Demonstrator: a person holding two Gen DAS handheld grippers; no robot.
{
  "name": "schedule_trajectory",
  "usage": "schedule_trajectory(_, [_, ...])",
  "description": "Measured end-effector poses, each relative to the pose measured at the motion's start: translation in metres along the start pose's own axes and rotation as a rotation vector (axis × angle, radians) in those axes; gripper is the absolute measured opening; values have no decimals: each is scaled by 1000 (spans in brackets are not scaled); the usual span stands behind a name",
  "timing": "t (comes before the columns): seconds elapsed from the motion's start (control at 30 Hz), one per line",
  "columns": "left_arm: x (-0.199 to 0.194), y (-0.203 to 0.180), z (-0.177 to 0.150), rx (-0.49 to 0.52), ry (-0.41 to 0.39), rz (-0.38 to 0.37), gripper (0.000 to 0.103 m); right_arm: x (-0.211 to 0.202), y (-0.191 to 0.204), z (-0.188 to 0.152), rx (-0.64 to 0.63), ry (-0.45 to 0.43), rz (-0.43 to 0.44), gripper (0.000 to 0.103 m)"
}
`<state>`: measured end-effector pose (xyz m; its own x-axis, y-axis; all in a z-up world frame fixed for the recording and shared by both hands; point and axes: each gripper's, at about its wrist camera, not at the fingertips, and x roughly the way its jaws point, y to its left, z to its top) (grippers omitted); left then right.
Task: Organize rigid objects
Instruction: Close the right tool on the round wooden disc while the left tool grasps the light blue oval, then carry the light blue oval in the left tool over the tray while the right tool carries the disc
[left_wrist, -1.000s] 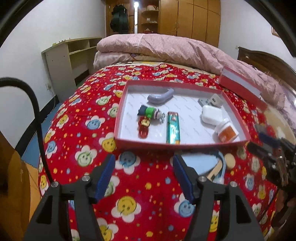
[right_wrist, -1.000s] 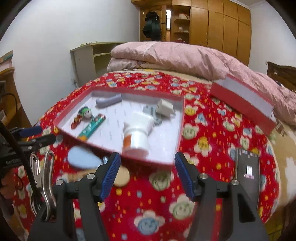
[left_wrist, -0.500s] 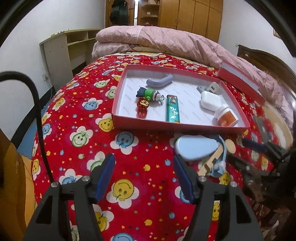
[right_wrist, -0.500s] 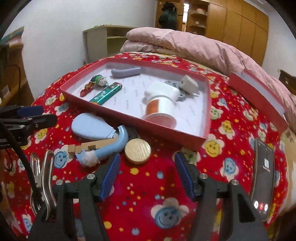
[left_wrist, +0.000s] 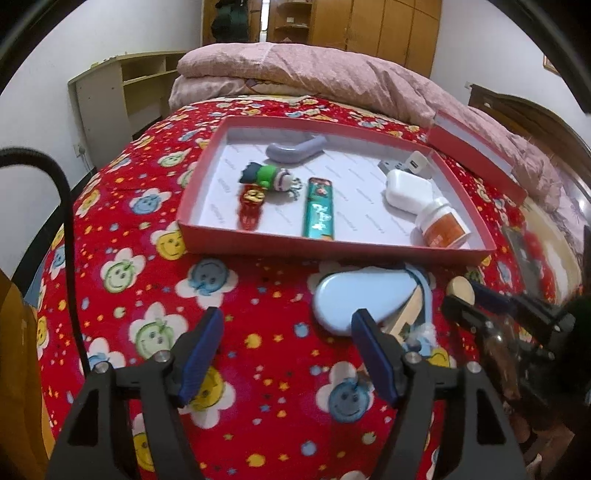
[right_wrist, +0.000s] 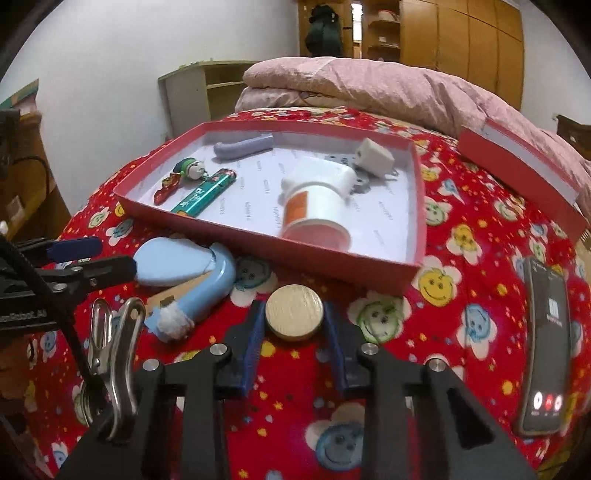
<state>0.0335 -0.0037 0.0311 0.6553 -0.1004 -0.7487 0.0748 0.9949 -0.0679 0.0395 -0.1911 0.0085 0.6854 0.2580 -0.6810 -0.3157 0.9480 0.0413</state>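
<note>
A round wooden disc (right_wrist: 294, 312) lies on the red flowered bedspread in front of the red tray (right_wrist: 273, 240). My right gripper (right_wrist: 293, 318) is closing on it, and both blue pads touch its sides. A light blue oval case (left_wrist: 360, 299) lies left of the disc, over a blue curved piece with a white tuft (right_wrist: 212, 288). My left gripper (left_wrist: 288, 325) is low over the bedspread, jaws opening, with nothing between them. The case is just beyond its right fingertip. The tray holds a white bottle (right_wrist: 314, 210), a teal box (left_wrist: 319, 214), a toy figure (left_wrist: 267, 176) and other small items.
A phone (right_wrist: 546, 347) lies on the bedspread at the right. The red tray lid (right_wrist: 517, 166) rests at the back right against a pink quilt (left_wrist: 332, 74). A wooden strip (left_wrist: 410, 314) sticks out from under the case. A shelf stands by the left wall.
Both grippers have come down and closer to the bedspread. The right jaws have narrowed onto the wooden disc. The left jaws stand a little wider.
</note>
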Motion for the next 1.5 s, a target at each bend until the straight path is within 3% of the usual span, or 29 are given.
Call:
schedule_trajectory(0.3, [19, -29, 7, 53, -1, -57, 82, -17, -6, -17, 40, 16, -5, 33])
schedule_trajectory(0.67, [35, -49, 11, 112, -29, 9, 84, -20, -10, -22, 58, -2, 12, 34])
schedule_trajectory(0.83, [32, -49, 10, 128, -43, 0, 71, -19, -6, -23, 41, -8, 13, 41])
schedule_trajectory(1.17, [14, -31, -2, 80, -30, -26, 71, -19, -5, -24, 38, -18, 17, 44])
schedule_trajectory(1.5, [-10, 1, -3, 17, -68, -12, 71, -15, -1, -19, 31, -7, -40, 44])
